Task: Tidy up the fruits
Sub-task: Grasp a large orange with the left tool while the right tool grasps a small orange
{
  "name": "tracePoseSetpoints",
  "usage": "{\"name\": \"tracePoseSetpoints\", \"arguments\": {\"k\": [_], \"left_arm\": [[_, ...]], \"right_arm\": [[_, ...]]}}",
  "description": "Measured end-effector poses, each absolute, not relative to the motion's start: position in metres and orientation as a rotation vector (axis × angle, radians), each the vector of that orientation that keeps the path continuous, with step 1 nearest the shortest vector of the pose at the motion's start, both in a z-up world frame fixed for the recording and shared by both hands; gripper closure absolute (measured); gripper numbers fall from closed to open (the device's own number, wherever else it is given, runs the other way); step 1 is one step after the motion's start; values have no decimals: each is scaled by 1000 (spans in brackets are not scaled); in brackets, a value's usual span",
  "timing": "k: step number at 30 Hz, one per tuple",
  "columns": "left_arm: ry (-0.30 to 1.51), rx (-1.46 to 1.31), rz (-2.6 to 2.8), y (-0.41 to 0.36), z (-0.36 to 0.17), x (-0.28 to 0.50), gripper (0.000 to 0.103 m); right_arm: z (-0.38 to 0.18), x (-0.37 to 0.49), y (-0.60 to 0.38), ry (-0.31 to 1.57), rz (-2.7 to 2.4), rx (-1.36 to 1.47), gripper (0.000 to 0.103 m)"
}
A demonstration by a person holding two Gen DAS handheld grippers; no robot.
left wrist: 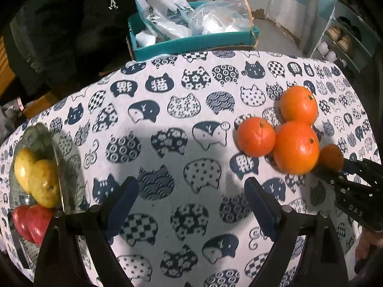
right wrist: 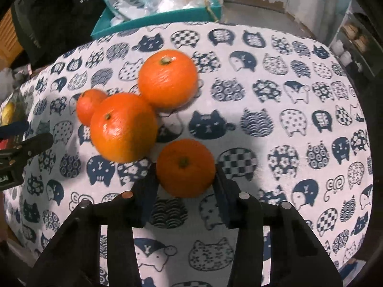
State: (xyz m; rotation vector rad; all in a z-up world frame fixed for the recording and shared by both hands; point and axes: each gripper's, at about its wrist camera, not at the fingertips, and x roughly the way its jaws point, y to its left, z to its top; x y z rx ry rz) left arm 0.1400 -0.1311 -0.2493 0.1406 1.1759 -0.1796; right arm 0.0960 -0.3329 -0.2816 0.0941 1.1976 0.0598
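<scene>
Several oranges lie clustered on the cat-print tablecloth (right wrist: 275,100). In the right wrist view my right gripper (right wrist: 185,171) is shut on the nearest orange (right wrist: 185,165), its pads against both sides, and the fruit rests on the cloth. A big orange (right wrist: 123,126), another (right wrist: 167,79) and a small one (right wrist: 88,106) sit just beyond. In the left wrist view my left gripper (left wrist: 191,205) hangs open over bare cloth, left of the orange cluster (left wrist: 296,148). A glass bowl (left wrist: 56,148) at the left edge holds yellow fruit (left wrist: 38,179) and red apples (left wrist: 31,222).
A teal box (left wrist: 191,43) stuffed with plastic bags stands past the table's far edge. Dark clothing (left wrist: 59,24) hangs at the back left. A shelf unit (left wrist: 347,38) stands at the right. The right gripper's body (left wrist: 354,191) partly hides the held orange in the left wrist view.
</scene>
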Motion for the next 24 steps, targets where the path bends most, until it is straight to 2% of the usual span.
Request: {"name": "tracePoseSetpoints", "arguments": {"k": [15, 24], "left_arm": [[1125, 97, -326, -187, -232, 148, 12], [1174, 70, -396, -222, -241, 145, 12]], "right_arm": [[-272, 94, -374, 1167, -29, 142, 60], [-265, 84, -404, 1155, -76, 205, 60]]}}
